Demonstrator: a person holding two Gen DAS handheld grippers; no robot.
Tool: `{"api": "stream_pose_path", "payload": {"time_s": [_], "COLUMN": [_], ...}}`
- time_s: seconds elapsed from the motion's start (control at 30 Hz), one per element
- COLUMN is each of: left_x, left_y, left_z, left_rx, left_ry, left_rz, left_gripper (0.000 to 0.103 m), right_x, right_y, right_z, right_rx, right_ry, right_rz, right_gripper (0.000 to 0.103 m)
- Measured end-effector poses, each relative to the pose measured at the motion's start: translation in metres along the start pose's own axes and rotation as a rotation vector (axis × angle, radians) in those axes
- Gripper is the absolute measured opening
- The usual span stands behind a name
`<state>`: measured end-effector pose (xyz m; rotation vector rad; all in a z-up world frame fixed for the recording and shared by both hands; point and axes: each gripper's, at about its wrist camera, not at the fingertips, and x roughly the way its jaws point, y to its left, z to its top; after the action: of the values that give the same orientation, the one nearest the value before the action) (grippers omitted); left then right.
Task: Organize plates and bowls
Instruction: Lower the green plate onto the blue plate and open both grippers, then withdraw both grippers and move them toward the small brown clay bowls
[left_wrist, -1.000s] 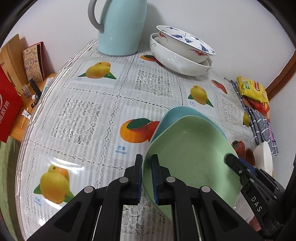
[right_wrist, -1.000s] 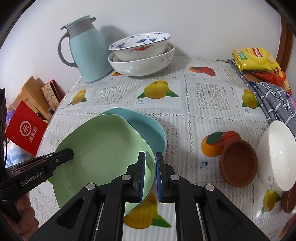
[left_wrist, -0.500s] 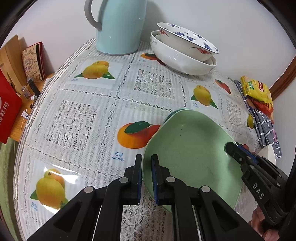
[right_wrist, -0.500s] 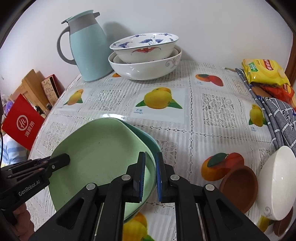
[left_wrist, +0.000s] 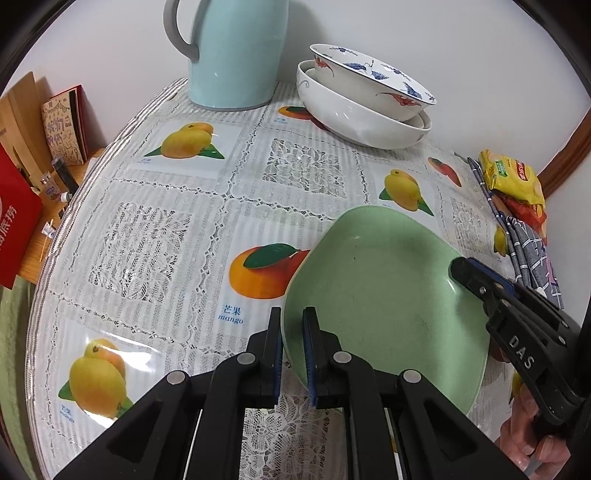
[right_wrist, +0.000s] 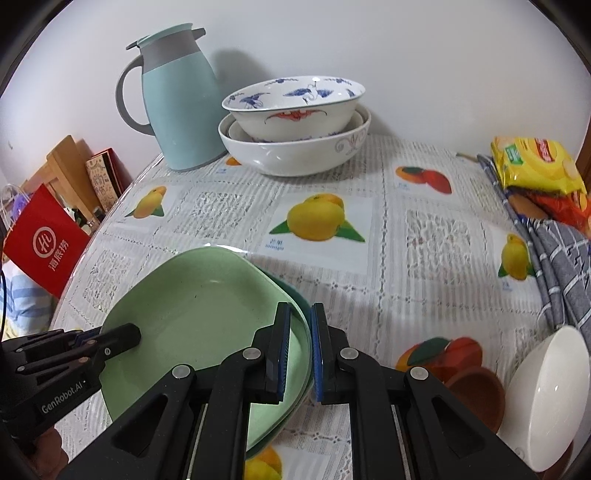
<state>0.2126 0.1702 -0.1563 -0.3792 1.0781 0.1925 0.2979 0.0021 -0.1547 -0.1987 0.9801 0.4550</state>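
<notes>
A green square plate lies on top of a teal plate, of which only a dark edge shows in the right wrist view. My left gripper is shut on the green plate's near-left rim. My right gripper is shut on the opposite rim of the green plate. Each gripper shows in the other's view, the right one and the left one. Two nested white bowls stand at the back of the table.
A light blue jug stands at the back left. A white bowl and a brown bowl sit at the right. Snack packets and a grey checked cloth lie at the far right. A red bag stands beyond the table's left edge.
Both grippers have carried the green plate toward the far side, over the teal plate. The teal plate was plainly visible before and is now almost fully covered.
</notes>
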Motion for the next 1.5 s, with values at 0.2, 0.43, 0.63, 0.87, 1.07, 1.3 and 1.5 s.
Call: {"api": "stream_pose_path", "payload": {"time_s": [0.2, 0.43, 0.63, 0.87, 1.07, 1.3, 1.5], "left_x": [-0.001, -0.017, -0.034, -0.061, -0.083, -0.104, -0.117], "left_y": [0.001, -0.003, -0.019, -0.047, -0.086, -0.125, -0.147], "left_z": [-0.001, -0.002, -0.010, -0.025, -0.047, -0.076, -0.099], "left_rx": [-0.004, 0.016, 0.066, 0.118, 0.187, 0.232, 0.273], "left_ry": [0.008, -0.023, -0.040, -0.078, -0.102, -0.124, -0.158], "left_rz": [-0.016, -0.027, -0.045, -0.076, -0.114, -0.178, -0.186], "left_gripper": [0.011, 0.015, 0.019, 0.019, 0.019, 0.019, 0.019], "right_x": [0.006, -0.014, -0.045, -0.098, -0.146, -0.190, -0.228], "right_y": [0.002, -0.006, -0.019, -0.043, -0.077, -0.124, -0.145], "right_z": [0.001, -0.003, -0.017, -0.054, -0.094, -0.153, -0.189], "right_rx": [-0.038, -0.012, 0.026, 0.105, 0.219, 0.370, 0.408], "right_ry": [0.003, -0.052, -0.096, -0.160, -0.200, -0.160, -0.168], "right_rz": [-0.029, -0.029, -0.058, -0.081, -0.151, -0.200, -0.259], "right_gripper": [0.020, 0.040, 0.047, 0.054, 0.062, 0.067, 0.067]}}
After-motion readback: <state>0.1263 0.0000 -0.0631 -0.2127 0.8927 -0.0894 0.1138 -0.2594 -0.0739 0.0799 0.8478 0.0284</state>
